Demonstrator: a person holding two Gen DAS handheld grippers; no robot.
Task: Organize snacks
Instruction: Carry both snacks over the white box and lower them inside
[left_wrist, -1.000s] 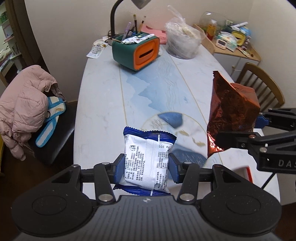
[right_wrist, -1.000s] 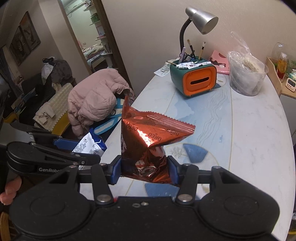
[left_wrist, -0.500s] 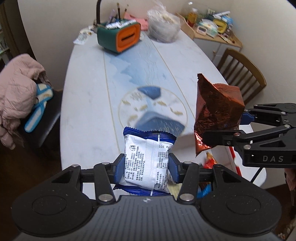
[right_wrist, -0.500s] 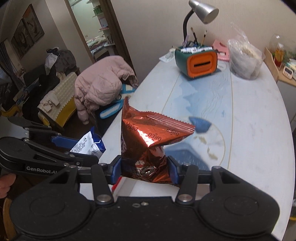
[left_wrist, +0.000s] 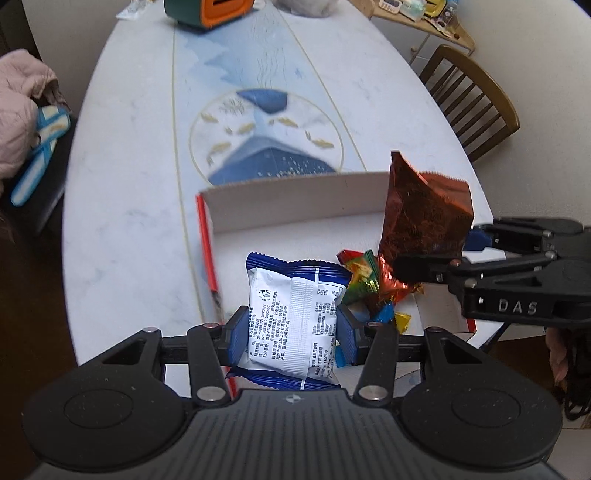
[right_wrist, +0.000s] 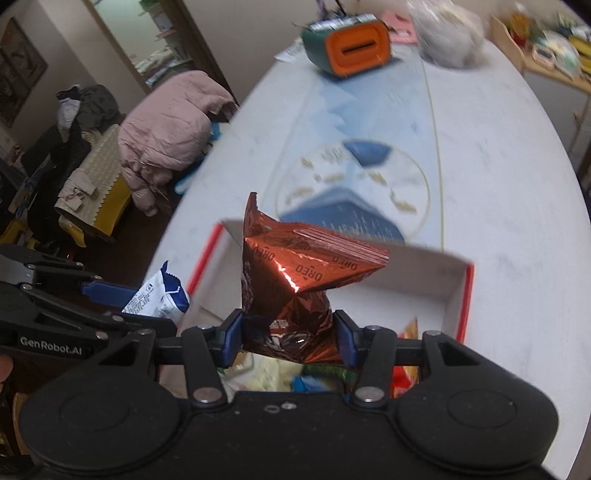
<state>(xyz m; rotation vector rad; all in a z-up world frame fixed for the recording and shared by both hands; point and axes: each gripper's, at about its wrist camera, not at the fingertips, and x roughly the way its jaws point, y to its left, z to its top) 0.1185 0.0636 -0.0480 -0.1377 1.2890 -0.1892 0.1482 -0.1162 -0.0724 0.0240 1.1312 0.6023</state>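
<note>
Left gripper (left_wrist: 291, 334): clamped on a blue and white packet (left_wrist: 293, 325), pads pressing its 2 side edges near the lower half, so the printed back faces the camera and the top hangs free for a clean drop.
Right gripper (right_wrist: 288, 341): clenched around the crumpled lower end of a copper foil bag (right_wrist: 295, 280), pinched low so the bag stands up above the jaws; the squeeze has folded the foil into a twisted peak.
Where the packet is: in the air above the near left part of the box (left_wrist: 295, 206), not touching its floor as far as I can tell.
Where the foil bag is: above the right side of the same box, beside the blue and white packet and apart from it.
Box: shallow white tray with red outer sides, sitting at the near end of the table (left_wrist: 129, 184); it serves as the collecting place.
Already inside: a small heap of bright wrapped sweets (left_wrist: 364, 286) lies on the box floor between the 2 held snacks; other wrappers below the right gripper are blurred.
Why both are held over it: judged from the task, each hand brings 1 snack to the box at once, tilted downward for release.
Next need: lower enough, then loosen both grips without scattering the sweets.
Risk: the puffy foil bag may tip over the low wall.
</note>
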